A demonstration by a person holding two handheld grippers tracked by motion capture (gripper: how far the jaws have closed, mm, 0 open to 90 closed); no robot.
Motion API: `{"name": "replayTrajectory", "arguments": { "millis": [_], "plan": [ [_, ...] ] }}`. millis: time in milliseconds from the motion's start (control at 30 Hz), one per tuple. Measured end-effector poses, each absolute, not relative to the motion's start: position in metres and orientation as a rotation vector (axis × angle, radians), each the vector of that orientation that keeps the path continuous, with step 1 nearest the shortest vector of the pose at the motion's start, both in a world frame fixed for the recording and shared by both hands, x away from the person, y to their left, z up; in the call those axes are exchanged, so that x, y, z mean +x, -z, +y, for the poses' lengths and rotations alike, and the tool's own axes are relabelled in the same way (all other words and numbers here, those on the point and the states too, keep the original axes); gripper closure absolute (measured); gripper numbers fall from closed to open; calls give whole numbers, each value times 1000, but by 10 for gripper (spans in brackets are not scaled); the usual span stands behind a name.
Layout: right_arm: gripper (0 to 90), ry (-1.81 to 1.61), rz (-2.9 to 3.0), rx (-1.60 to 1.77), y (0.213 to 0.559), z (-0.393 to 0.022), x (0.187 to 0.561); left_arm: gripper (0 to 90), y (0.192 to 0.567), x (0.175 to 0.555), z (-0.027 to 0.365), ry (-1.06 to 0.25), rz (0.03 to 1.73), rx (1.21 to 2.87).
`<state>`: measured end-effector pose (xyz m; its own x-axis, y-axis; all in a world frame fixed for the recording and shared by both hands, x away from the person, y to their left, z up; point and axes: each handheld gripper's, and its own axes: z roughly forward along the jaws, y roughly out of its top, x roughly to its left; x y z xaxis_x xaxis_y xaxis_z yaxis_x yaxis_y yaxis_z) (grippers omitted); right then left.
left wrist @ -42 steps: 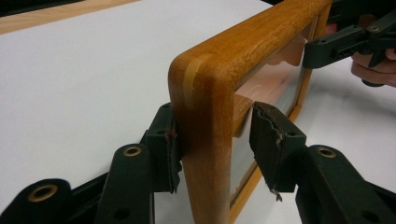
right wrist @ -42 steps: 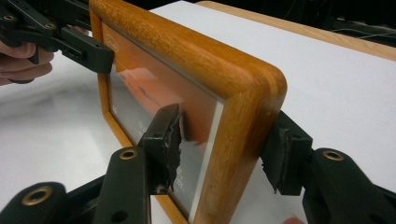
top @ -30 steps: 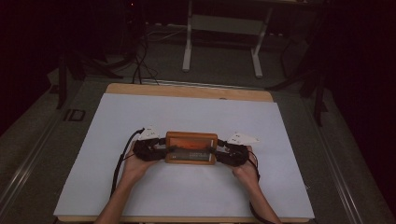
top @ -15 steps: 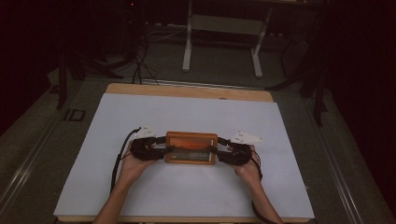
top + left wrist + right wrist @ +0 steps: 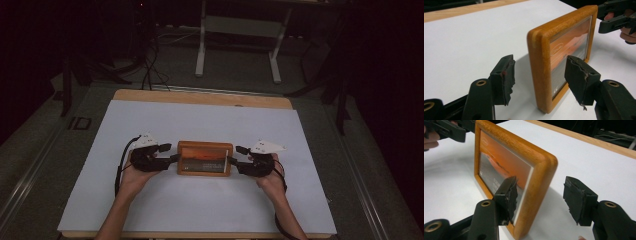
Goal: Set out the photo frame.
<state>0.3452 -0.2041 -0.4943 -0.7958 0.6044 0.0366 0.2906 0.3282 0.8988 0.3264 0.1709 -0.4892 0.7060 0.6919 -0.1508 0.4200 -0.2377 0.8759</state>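
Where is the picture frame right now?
The picture frame stands upright on the white table, near its front middle, between the left gripper and the right gripper.

Floor marking (image 5: 80, 123) left of table reads "ID"; picture frame (image 5: 564, 50) print illegible.

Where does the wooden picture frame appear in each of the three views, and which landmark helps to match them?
High view: the wooden picture frame stands at the centre of the white table cover, between both grippers.
Left gripper view: its near end rises at centre, between the open jaws, running toward the upper right.
Right gripper view: it runs from upper left to centre, near end between the open jaws.
Shared landmark: the orange photo behind its glass.
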Motion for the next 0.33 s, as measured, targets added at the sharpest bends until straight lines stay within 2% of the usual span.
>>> {"name": "replayTrajectory", "arguments": {
  "millis": [333],
  "plan": [
    [426,-1474,2287,794,490,-221,344,398,496,332,195,-358,969,1863]
  ]
}}
